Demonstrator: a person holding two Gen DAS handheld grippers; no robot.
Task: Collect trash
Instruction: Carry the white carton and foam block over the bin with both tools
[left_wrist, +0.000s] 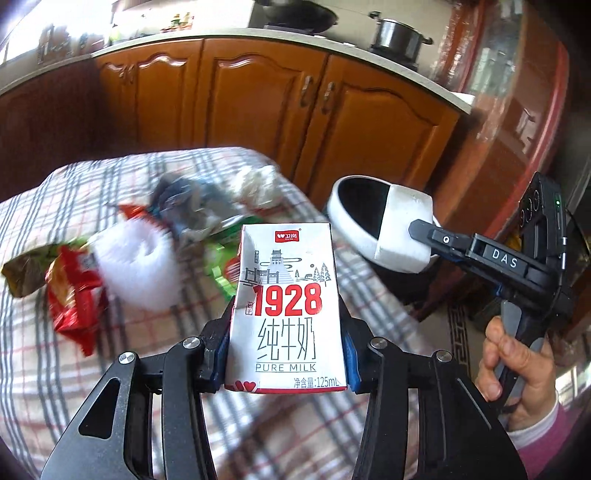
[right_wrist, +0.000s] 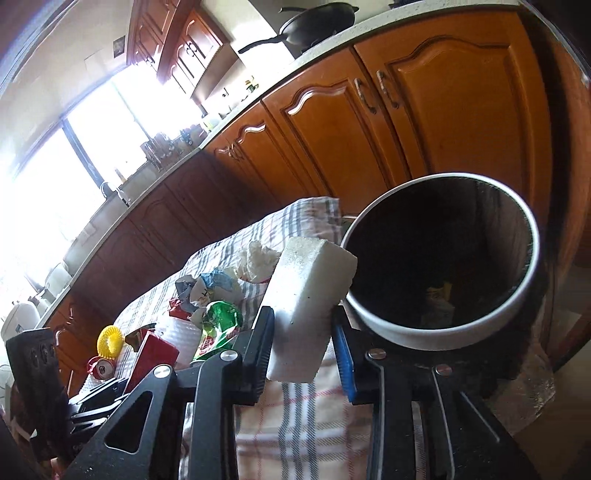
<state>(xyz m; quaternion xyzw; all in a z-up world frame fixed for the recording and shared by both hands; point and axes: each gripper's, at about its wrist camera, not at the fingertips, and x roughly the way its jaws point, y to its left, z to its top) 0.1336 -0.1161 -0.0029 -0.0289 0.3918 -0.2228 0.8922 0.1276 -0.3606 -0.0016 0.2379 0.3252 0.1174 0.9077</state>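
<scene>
White foam block (right_wrist: 310, 306) pinched in right hand-held gripper (right_wrist: 306, 354); boxy milk carton (left_wrist: 286, 314) clamped in left hand-held gripper (left_wrist: 286, 354), round bin (right_wrist: 443, 258) near

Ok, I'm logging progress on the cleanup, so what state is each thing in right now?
Left gripper: shut on the milk carton, held upright.
Right gripper: shut on the white foam block.
Trash bin: open, some trash inside.
Wrappers: on the checked cloth.
Cabinet doors: closed.
</scene>
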